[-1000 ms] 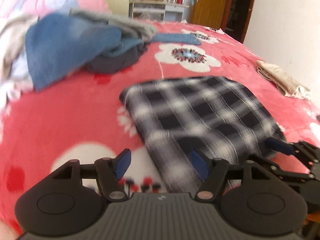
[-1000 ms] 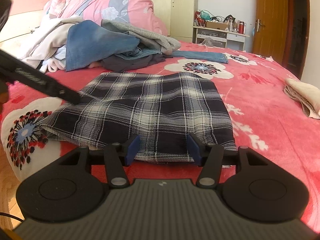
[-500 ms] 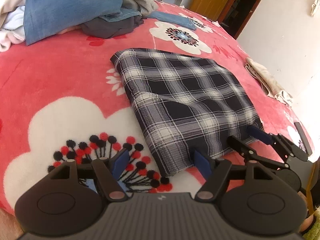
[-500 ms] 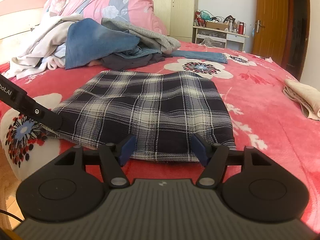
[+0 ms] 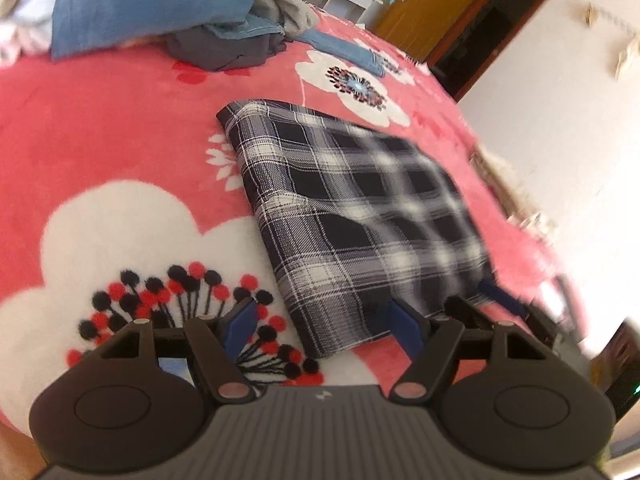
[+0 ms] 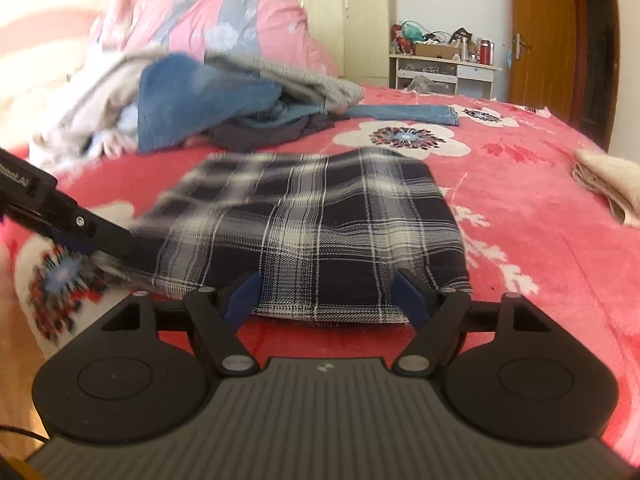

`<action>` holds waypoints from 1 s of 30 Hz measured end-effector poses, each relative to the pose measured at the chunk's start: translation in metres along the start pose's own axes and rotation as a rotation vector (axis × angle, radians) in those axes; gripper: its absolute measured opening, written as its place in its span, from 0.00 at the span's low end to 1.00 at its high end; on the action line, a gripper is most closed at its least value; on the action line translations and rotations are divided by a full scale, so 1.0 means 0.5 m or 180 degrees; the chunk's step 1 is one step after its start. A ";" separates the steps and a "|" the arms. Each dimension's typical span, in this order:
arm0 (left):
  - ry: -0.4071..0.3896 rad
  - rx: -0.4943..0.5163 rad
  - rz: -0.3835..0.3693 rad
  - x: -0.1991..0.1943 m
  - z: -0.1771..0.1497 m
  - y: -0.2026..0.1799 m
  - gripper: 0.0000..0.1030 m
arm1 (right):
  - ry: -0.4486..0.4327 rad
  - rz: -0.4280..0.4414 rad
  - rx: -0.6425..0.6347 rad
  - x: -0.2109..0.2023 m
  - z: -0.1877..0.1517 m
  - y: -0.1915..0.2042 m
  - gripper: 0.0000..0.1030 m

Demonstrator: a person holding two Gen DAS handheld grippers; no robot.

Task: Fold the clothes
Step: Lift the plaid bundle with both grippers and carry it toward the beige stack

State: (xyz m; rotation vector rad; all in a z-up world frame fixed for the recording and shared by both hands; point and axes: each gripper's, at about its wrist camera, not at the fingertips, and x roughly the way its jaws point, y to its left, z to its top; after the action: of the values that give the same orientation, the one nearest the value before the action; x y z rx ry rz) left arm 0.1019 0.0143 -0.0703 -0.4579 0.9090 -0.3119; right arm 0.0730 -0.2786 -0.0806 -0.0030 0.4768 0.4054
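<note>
On the bed (image 5: 120, 128), folded plaid garment (image 5: 352, 216).

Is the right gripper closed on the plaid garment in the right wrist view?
No, the right gripper is open, its fingers spread either side of the plaid garment's near edge.

1. A folded plaid shirt (image 6: 312, 236) lies flat on the red flowered bed (image 6: 532, 208).
2. The right claw (image 6: 326, 298) sits spread wide at the shirt's near edge.
3. The left claw (image 6: 96, 236) touches its left corner.
4. A clothes pile (image 6: 208, 108) sits behind.
</note>
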 end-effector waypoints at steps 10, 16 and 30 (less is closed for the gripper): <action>0.0107 -0.0556 -0.0545 0.041 0.018 0.050 0.70 | -0.0229 0.0994 0.2542 -0.067 -0.064 -0.121 0.80; 0.0117 -0.0962 -0.0981 0.043 0.030 0.072 0.70 | 0.0100 0.1851 0.3816 0.008 -0.093 -0.085 0.88; 0.0049 -0.1412 -0.1728 0.057 0.046 0.117 0.71 | 0.0151 0.2146 0.5184 0.114 -0.102 0.022 0.91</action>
State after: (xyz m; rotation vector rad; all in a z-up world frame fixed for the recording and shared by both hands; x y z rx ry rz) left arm 0.1410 0.0577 -0.1070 -1.1197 0.8574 -0.6107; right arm 0.0922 -0.2520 -0.1505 1.7629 0.7397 0.5706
